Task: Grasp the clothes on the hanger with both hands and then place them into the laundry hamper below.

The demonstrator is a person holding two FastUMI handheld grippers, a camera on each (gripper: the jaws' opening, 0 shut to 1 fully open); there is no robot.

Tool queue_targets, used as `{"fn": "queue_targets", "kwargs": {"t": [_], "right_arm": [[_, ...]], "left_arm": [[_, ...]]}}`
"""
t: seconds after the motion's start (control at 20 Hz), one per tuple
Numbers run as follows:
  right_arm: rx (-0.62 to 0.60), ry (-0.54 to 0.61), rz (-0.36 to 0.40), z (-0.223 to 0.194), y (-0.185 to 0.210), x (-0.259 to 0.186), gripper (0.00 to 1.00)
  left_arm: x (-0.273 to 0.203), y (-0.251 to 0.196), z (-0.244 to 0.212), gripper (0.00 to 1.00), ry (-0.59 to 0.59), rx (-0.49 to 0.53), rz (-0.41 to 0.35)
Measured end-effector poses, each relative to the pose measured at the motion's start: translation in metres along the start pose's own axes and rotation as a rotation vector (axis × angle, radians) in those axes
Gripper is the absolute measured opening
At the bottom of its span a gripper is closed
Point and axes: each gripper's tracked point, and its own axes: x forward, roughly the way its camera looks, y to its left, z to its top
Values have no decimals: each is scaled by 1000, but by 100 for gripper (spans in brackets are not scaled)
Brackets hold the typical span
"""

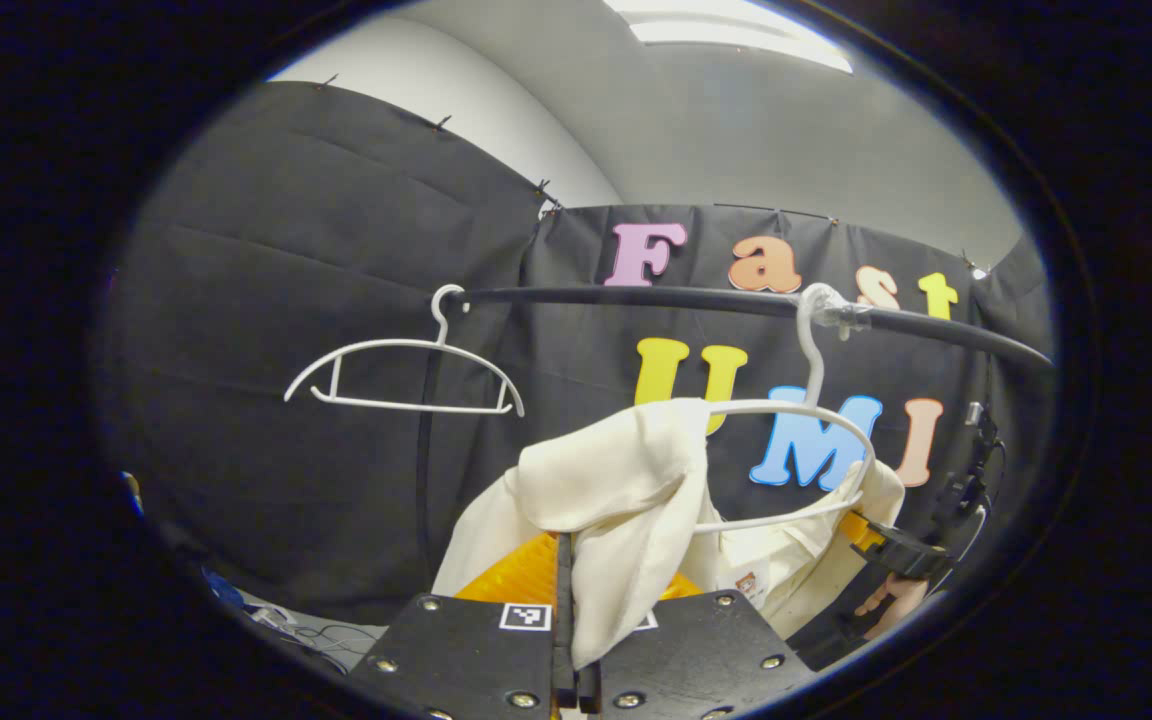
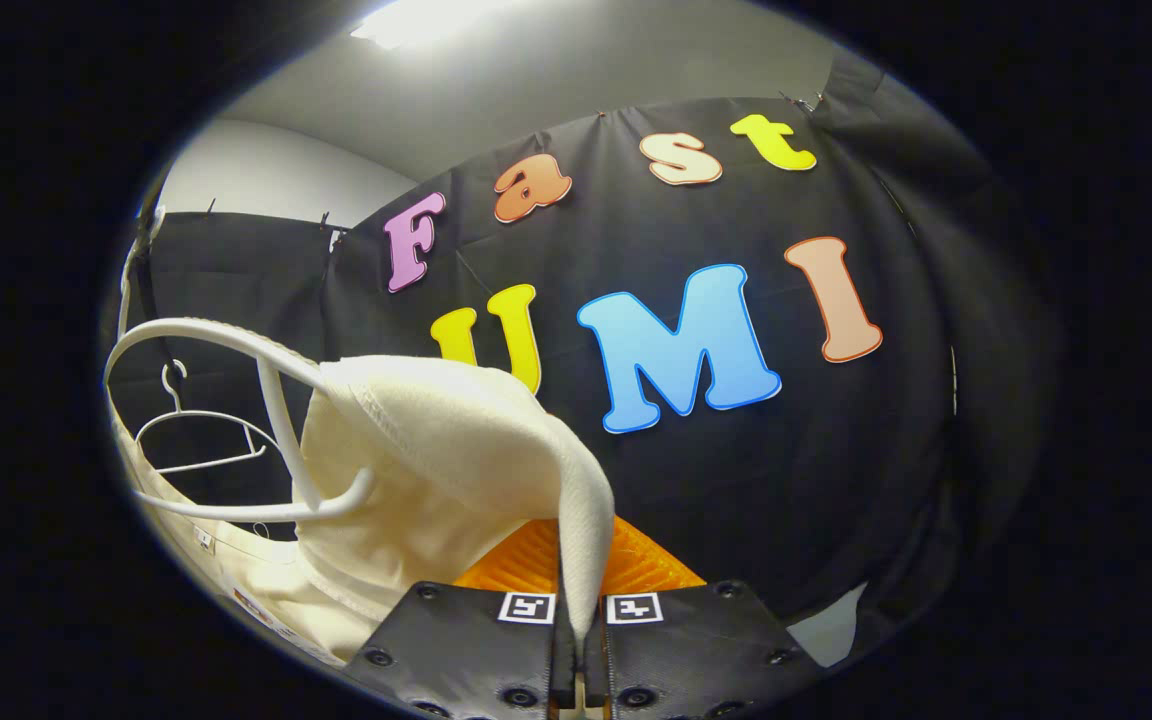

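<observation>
In the left gripper view the left gripper (image 1: 576, 640) pinches a fold of the cream shirt (image 1: 626, 490), half off its white hanger (image 1: 816, 420) on the rail (image 1: 696, 298); in the right gripper view the right gripper (image 2: 578, 625) is clamped on the shirt's other shoulder (image 2: 466, 430)

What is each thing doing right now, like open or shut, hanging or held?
Left gripper: shut on the cream shirt.
Right gripper: shut on the cream shirt.
Cream shirt: pinched at both shoulders, partly lifted, draped over its hanger.
Shirt's hanger: hooked on the rail, shirt around it.
Bare hanger: hanging on the rail, nothing on it.
Rail: holds both hangers.
</observation>
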Motion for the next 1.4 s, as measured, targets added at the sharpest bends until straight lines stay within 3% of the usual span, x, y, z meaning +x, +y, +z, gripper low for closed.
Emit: {"fn": "queue_targets", "kwargs": {"t": [0.05, 0.35, 0.4, 0.65, 0.7, 0.8, 1.05, 1.25, 1.4], "right_arm": [[2, -3, -1, 2, 0, 0, 5], [-6, -33, -18, 23, -1, -3, 5], [-4, -32, -24, 23, -3, -3, 1], [3, -38, -44, 31, -12, 8, 5], [10, -37, -48, 30, -14, 10, 1], [10, -25, -59, 24, -18, 15, 5], [45, 40, -93, -6, -33, 25, 5], [129, 64, -136, -17, -58, 36, 5], [273, 38, -180, -8, -80, 48, 4]], "left_arm": [[-1, 3, 6, 3, -7, 11, 7], [-4, 29, 37, 3, -70, 3, 13], [-4, 33, 42, 3, -75, -8, 13], [19, 79, 61, 3, -100, -79, 32], [27, 90, 56, 3, -85, -102, 34], [38, 108, 38, 3, -38, -137, 38], [47, 134, -11, 3, 51, -129, 29], [49, 130, -39, 3, 106, -162, -22], [45, 124, -46, 3, 105, -148, -54]]}}
